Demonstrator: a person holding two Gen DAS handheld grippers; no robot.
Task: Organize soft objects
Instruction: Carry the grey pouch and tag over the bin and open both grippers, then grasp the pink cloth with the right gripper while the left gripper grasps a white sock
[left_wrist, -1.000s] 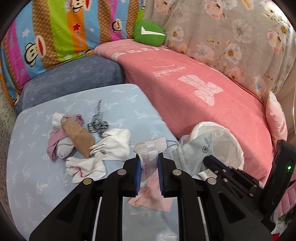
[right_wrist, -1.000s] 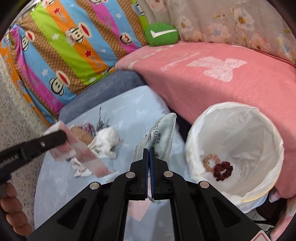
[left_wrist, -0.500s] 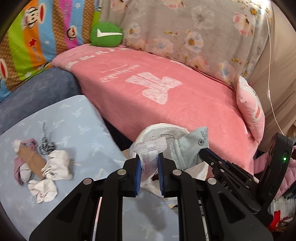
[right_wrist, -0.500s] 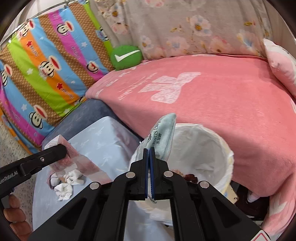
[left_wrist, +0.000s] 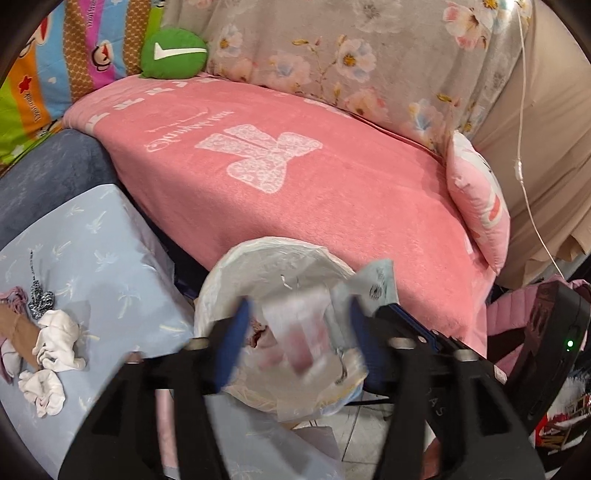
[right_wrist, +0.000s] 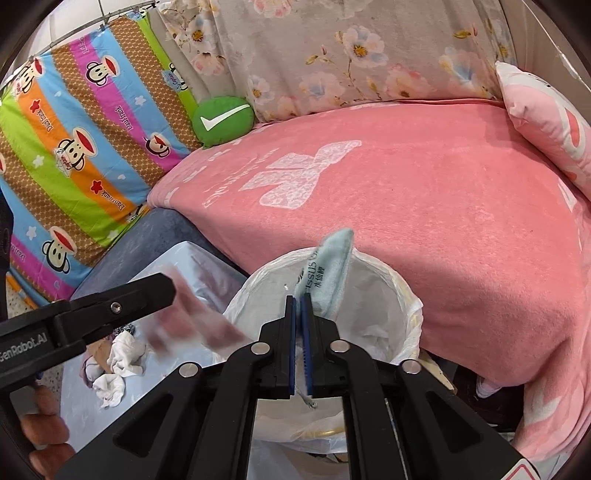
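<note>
One lined bin (right_wrist: 391, 295); left gripper (left_wrist: 295, 332) fingers opening, pink sock (left_wrist: 299, 332) loose between; right gripper (right_wrist: 300, 332) opening, blue sock (right_wrist: 328, 269) between.

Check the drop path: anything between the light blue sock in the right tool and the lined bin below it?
Nothing visible. The light blue sock hangs from the right tool directly over the open mouth of the lined bin. The left tool is opening beside it, its pink-and-white sock blurred above the same opening.

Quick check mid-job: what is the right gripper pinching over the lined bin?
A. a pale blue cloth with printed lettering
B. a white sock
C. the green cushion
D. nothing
A: the right gripper pinches the pale blue cloth above the bin, jaws just starting to open.
</note>
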